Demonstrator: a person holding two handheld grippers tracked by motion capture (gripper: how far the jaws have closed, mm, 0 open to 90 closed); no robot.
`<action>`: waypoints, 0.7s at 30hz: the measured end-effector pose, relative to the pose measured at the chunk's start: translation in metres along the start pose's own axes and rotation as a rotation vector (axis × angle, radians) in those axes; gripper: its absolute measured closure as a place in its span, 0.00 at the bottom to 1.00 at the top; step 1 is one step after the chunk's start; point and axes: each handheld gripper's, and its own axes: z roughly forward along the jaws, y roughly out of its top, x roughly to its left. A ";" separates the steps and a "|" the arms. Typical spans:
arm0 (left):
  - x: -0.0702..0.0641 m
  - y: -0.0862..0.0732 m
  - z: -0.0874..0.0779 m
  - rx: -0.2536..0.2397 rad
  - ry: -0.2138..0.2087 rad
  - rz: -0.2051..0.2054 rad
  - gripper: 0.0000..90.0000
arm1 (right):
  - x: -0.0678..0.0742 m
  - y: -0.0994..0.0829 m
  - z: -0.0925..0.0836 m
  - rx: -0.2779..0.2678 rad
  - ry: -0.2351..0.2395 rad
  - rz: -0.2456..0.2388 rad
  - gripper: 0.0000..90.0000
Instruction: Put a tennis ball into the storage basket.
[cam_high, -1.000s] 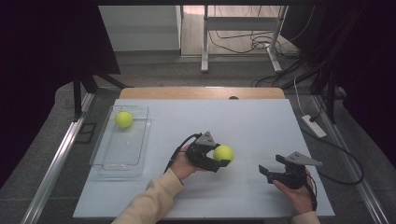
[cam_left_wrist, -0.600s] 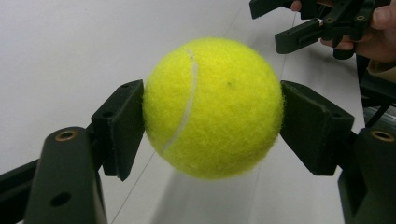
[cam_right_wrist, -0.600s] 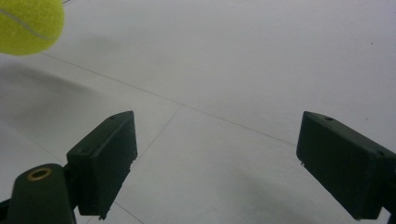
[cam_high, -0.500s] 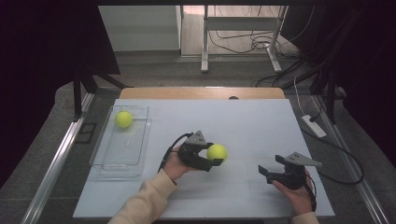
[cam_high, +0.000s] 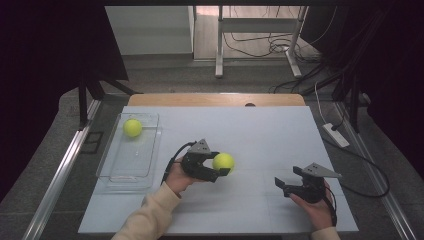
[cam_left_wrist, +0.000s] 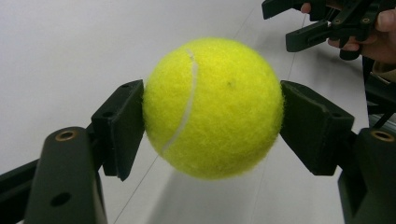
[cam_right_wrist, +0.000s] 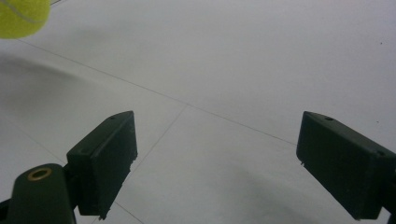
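Note:
My left gripper (cam_high: 220, 165) is shut on a yellow tennis ball (cam_high: 223, 161) and holds it just above the white table, left of centre. In the left gripper view both black pads (cam_left_wrist: 122, 126) press the sides of the ball (cam_left_wrist: 212, 107). A second tennis ball (cam_high: 132, 127) lies at the far end of a clear plastic tray (cam_high: 119, 176) on the table's left. My right gripper (cam_high: 288, 177) rests at the front right, open and with nothing between its jaws (cam_right_wrist: 219, 163). The held ball shows at the top left corner (cam_right_wrist: 22, 16) of the right gripper view.
The white tabletop (cam_high: 260, 130) ends in a wooden strip (cam_high: 215, 99) at the far side. A power strip (cam_high: 335, 135) and cables lie on the floor to the right. The right gripper (cam_left_wrist: 303, 25) shows in the left gripper view's upper right.
My left gripper has carried the ball a little to the left, toward the tray. The right gripper has stayed where it was.

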 end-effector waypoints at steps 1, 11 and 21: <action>0.001 -0.001 -0.001 -0.003 0.001 -0.003 0.30 | 0.000 0.000 0.000 0.000 -0.001 0.001 0.14; 0.003 -0.001 -0.006 -0.014 0.017 -0.004 0.30 | -0.001 -0.001 0.000 0.010 -0.011 -0.008 0.14; 0.001 0.001 -0.020 -0.044 0.062 0.015 0.30 | 0.001 -0.001 0.001 0.016 -0.010 -0.015 0.14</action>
